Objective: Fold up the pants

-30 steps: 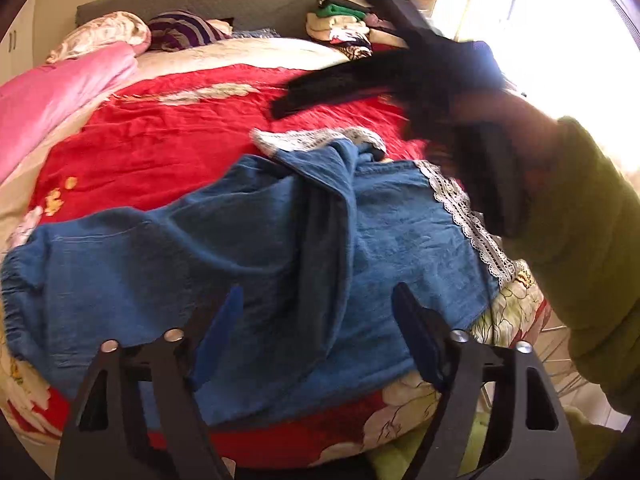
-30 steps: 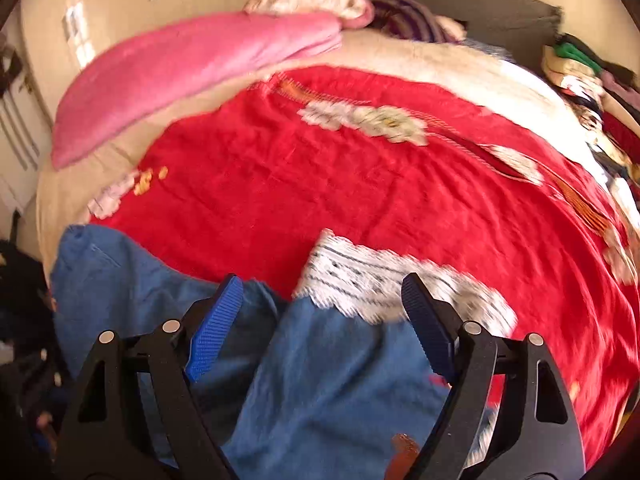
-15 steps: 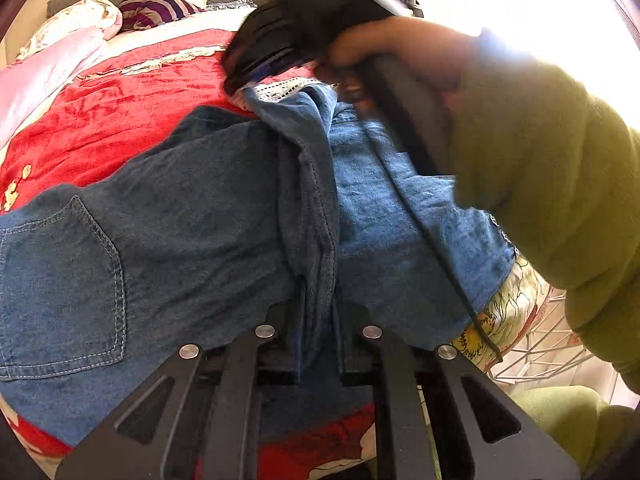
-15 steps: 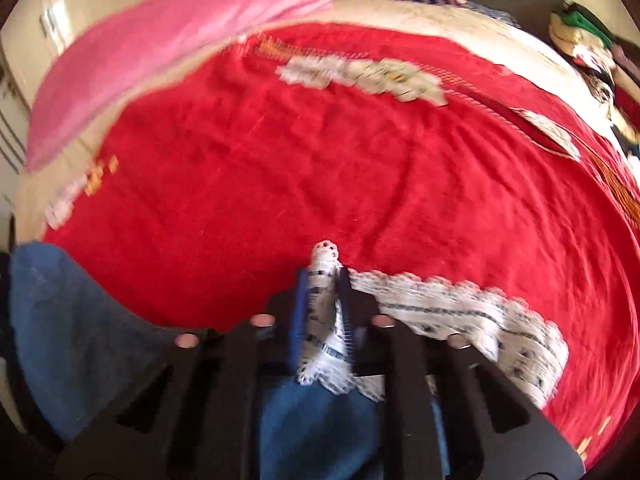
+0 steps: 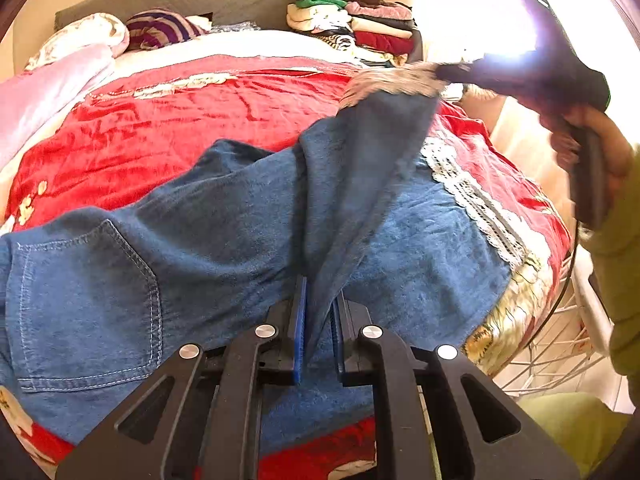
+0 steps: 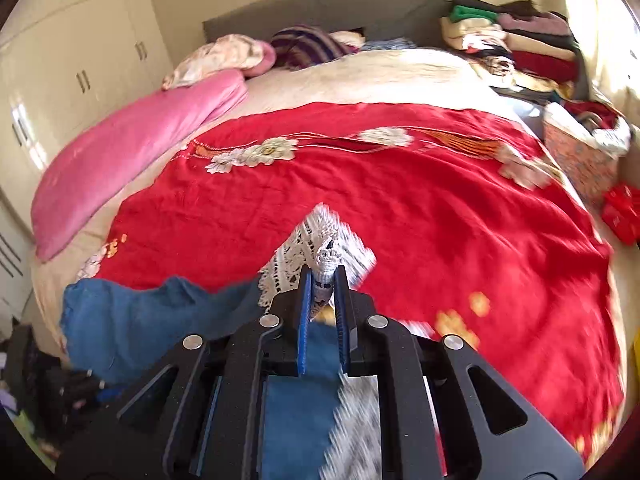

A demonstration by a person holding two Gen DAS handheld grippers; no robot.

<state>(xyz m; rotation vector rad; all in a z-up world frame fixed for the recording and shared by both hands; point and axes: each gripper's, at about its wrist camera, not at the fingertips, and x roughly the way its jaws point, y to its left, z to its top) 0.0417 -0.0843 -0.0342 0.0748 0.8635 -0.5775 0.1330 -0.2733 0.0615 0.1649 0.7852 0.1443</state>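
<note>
Blue denim pants [image 5: 224,232] with white lace cuffs lie across a red bedspread [image 5: 168,128]. A back pocket shows at the left of the left wrist view. My left gripper [image 5: 319,292] is shut on a raised fold of denim near the crotch. My right gripper [image 6: 323,276] is shut on the lace cuff [image 6: 320,236] of one leg and holds it off the bed. That lifted leg [image 5: 372,148] stretches up to the right gripper [image 5: 452,70], held in a hand at the upper right of the left wrist view. The other leg's lace cuff [image 5: 476,196] lies flat.
A pink blanket [image 6: 132,148] and pillows [image 6: 224,56] lie at the bed's far left. Stacked folded clothes [image 6: 516,44] sit at the head of the bed on the right. A white wire basket [image 5: 560,344] stands beside the bed. White wardrobes [image 6: 72,64] line the left wall.
Both grippers went from wide open to shut on the pants. The right one took the lace cuff, lifted it and carried it rightward, stretching the leg up from the bed.
</note>
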